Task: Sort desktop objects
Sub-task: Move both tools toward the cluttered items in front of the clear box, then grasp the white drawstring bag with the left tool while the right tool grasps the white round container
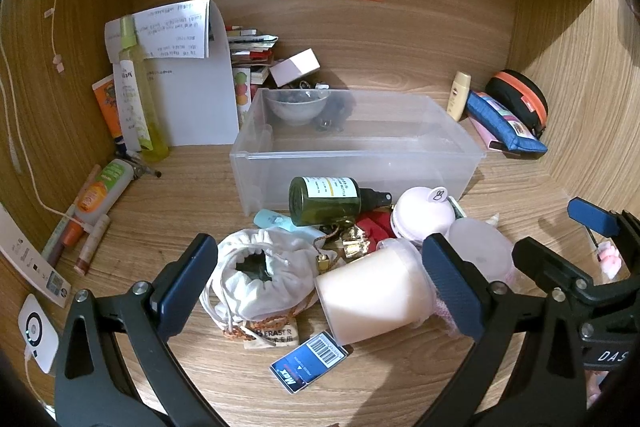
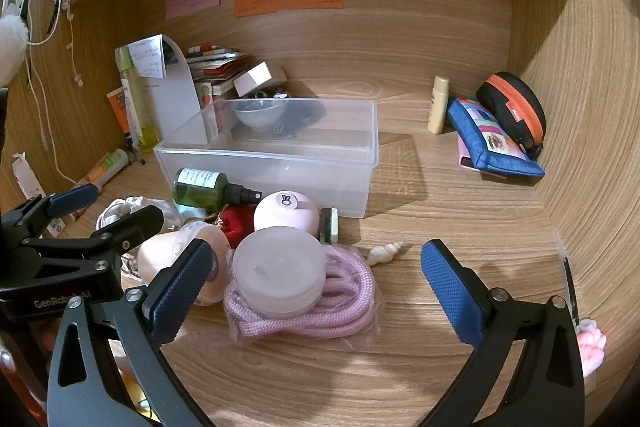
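A clear plastic bin (image 1: 356, 155) (image 2: 264, 153) stands mid-desk, with a heap of small things in front of it. My left gripper (image 1: 320, 283) is open above a white drawstring pouch (image 1: 260, 275) and a cream jar (image 1: 372, 295) lying on its side, touching neither. My right gripper (image 2: 316, 291) is open over a frosted round jar (image 2: 280, 271), which rests on bagged pink rope (image 2: 340, 311). A green spray bottle (image 1: 324, 201) (image 2: 200, 189) and a pink round case (image 1: 422, 217) (image 2: 286, 213) lie against the bin. Each gripper shows in the other's view, the right gripper (image 1: 568, 239) and the left gripper (image 2: 104, 213).
Wooden walls close in the desk at the back and right. Bottles and tubes (image 1: 132, 87) line the left wall, and a bowl (image 1: 296, 107) sits behind the bin. A blue pouch (image 2: 492, 143) and a black-orange case (image 2: 516, 107) lie at the right. A small shell (image 2: 384, 253) lies nearby.
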`<state>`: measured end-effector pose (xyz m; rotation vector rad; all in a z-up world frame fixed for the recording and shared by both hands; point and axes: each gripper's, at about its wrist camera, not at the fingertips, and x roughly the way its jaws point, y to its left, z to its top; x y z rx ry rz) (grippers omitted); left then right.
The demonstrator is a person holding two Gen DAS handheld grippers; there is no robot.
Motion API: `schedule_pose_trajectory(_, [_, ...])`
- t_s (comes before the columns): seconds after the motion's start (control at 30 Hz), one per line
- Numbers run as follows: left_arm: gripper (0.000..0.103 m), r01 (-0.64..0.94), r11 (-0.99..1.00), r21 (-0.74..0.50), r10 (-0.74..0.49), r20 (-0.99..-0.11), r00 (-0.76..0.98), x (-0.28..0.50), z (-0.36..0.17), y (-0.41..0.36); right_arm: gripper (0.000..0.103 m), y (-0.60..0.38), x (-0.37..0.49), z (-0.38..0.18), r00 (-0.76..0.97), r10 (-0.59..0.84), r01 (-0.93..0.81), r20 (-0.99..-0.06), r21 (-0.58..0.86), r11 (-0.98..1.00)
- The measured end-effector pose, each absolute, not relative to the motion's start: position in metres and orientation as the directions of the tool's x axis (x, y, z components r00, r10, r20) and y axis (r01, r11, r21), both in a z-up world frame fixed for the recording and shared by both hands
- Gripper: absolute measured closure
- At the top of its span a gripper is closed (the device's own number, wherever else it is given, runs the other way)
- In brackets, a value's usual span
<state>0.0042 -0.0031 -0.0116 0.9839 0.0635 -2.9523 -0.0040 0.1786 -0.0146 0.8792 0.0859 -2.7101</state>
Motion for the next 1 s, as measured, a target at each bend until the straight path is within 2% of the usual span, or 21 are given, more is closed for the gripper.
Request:
schedule_pose_trajectory(0.4, [0.0,0.056,-0.997,-0.054,-0.011,-0.616,-0.788,0.013,-0.015,-0.041,0.0,0.186,-0.007,-0.017,-0.769,-0.244,0.277,-0.59,0.035,-0.96])
schedule_pose_trajectory(0.67, [0.0,0.021,-0.985,-0.171,0.1,-0.67,-0.736,0.02,-0.026,-0.075,0.0,0.193,-0.009,-0.028,-0.745,-0.23,0.267,-0.626,0.037,-0.963])
schedule_pose_trajectory(1.0, [0.0,0.062,-0.99,-0.126,0.056,-0.759,-0.649,0.013,-0.064,-0.078,0.0,0.187,-0.014,-0.049,-0.687,-0.253,0.306,-0.681,0.045,-0.951])
